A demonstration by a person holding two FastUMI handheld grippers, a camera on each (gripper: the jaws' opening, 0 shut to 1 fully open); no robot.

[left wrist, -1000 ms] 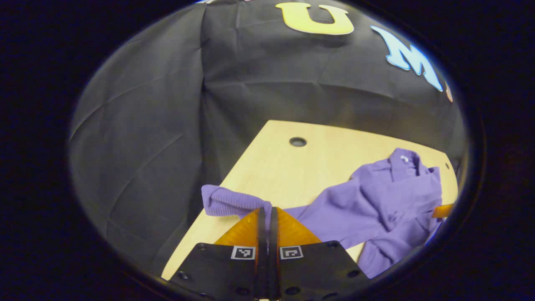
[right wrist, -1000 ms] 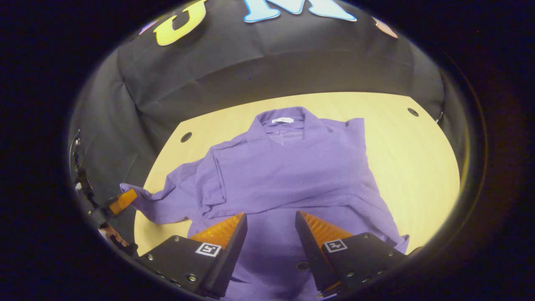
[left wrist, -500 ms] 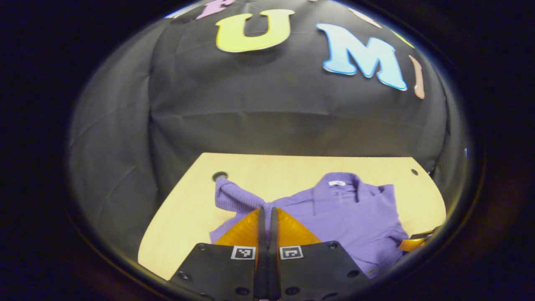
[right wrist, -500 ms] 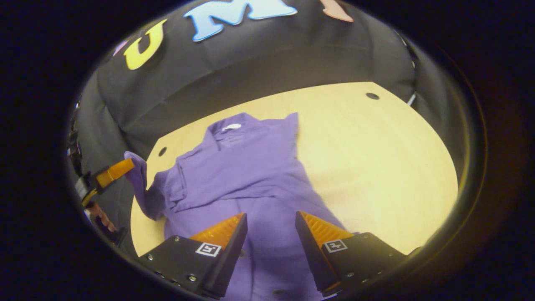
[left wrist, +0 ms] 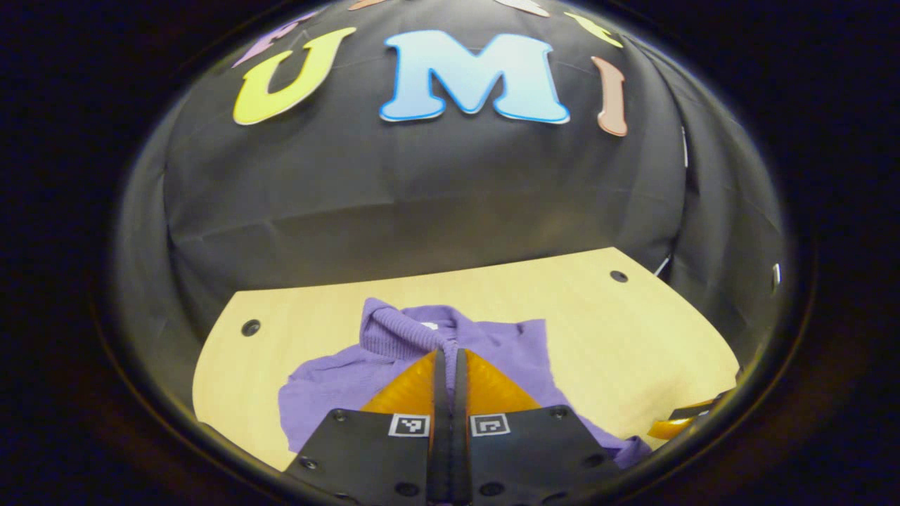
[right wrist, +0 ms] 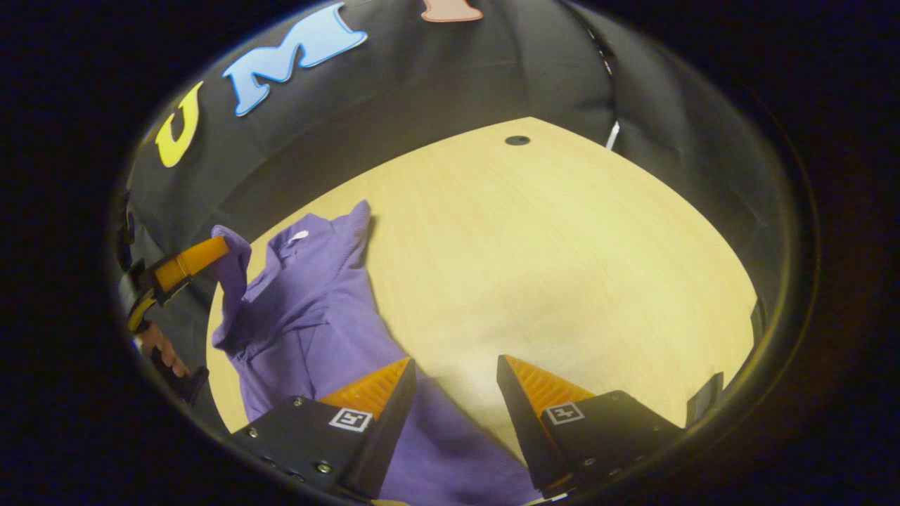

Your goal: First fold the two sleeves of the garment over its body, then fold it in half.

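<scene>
The purple garment lies on the light wooden table, spread over the left part of the table as the right gripper view shows it, with its collar toward the far edge, near the black cloth wall. One side of the shirt is already folded in, so that side makes a straight line along the body.

The left gripper is closed, its two orange fingers pressed together with almost no gap, and between them it holds the ribbed cuff of a sleeve. The cuff stands up above the fingertips and hangs over the collar area of the shirt. In the right gripper view the same gripper is at the left, an orange finger with the purple sleeve end hanging from it, lifted above the table's left edge; below it there is a hand on the handle.

The right gripper has its jaws wide apart and holds nothing. It hovers over the near part of the table, its left finger above the lower part of the shirt, its right finger above bare wood.

The table has small round holes near its far corners.
</scene>
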